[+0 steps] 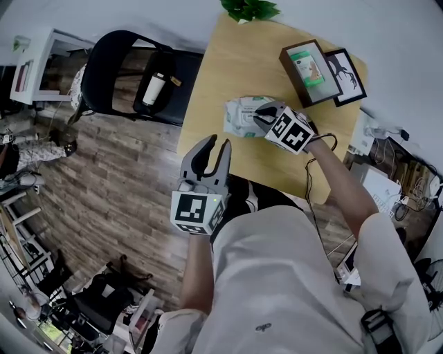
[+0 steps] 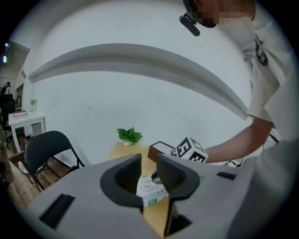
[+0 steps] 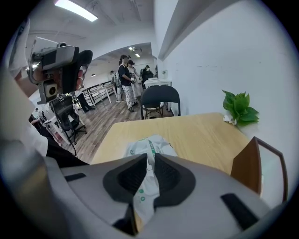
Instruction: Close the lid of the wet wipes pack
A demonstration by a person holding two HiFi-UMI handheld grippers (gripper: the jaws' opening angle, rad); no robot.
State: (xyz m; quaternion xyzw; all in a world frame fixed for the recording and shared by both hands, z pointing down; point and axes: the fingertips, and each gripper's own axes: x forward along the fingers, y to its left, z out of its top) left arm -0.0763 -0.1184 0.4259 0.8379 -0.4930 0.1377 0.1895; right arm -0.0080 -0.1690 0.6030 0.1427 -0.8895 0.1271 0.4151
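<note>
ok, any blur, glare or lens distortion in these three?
Head view: even light, wipes pack sharp, frame edges bowed. Left gripper view: strong fisheye, black corners, wall ledge curved, no glare. Right gripper view: same fisheye, ceiling light blown out, pack slightly soft close up.

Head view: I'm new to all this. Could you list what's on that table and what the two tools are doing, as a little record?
table: wooden, beside a white wall
pack: wet wipes, lying mid-table
right tool: tips at the pack, jaws nearly together; grip unclear
left tool: open, empty, held off the table's near edge
also on table: two frames, plant
</note>
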